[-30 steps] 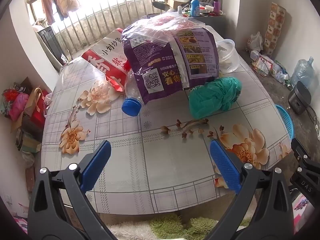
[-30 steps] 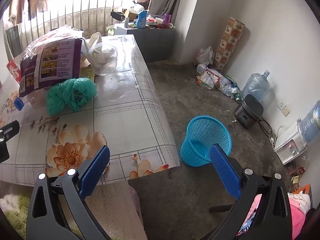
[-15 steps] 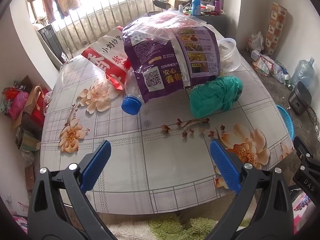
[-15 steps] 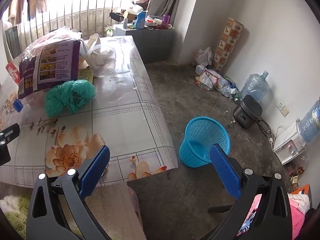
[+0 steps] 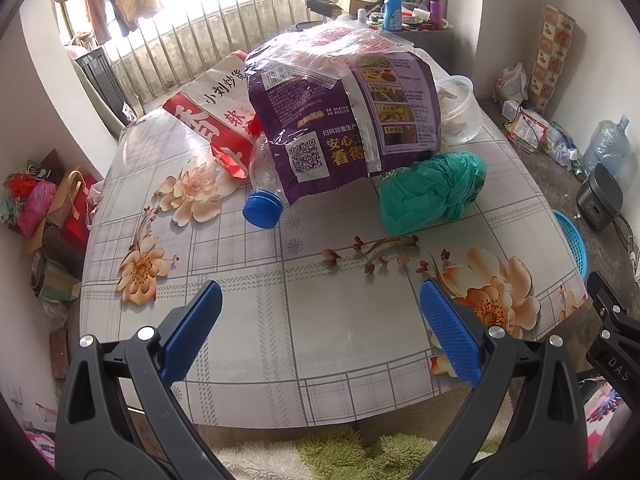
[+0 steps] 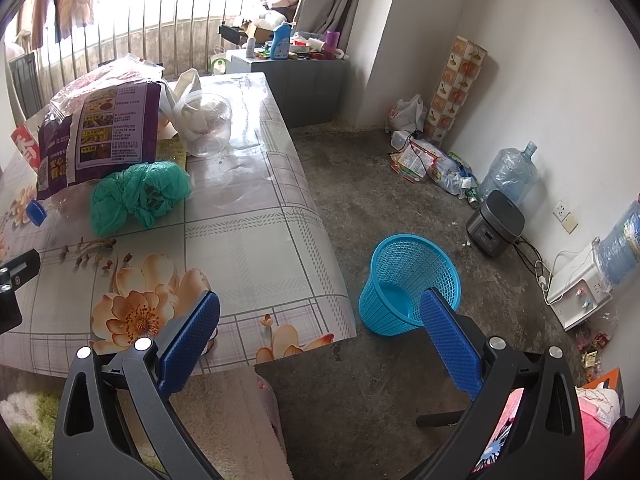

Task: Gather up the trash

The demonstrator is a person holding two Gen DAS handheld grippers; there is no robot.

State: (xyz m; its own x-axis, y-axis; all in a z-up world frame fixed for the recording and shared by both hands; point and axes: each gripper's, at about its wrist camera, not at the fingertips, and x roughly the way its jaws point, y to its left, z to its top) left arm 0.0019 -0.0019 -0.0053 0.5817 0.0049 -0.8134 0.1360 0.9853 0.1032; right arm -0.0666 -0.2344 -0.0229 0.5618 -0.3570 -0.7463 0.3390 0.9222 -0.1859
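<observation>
Trash is piled on a table (image 5: 248, 340) with a flowered cloth: a purple food bag (image 5: 344, 120), a red and white bag (image 5: 216, 120), a clear plastic bottle with a blue cap (image 5: 262, 210), a crumpled green plastic bag (image 5: 432, 192) and a clear plastic tub (image 5: 460, 112). My left gripper (image 5: 318, 320) hovers open over the near part of the table, well short of the pile. My right gripper (image 6: 320, 328) is open above the table's near right corner (image 6: 304, 320). A blue mesh waste basket (image 6: 408, 284) stands on the floor to the right of the table.
A grey cooker (image 6: 496, 224), water jugs (image 6: 508, 176) and loose packaging (image 6: 424, 160) line the right wall. A cluttered grey cabinet (image 6: 304, 76) stands behind the table. Bags and boxes (image 5: 44, 208) sit on the floor at the table's left. Green rug (image 5: 360, 452) lies below the near edge.
Both grippers have drifted slightly; the left view has crept a little nearer the trash pile, and the right view has shifted a little left. Both stay open.
</observation>
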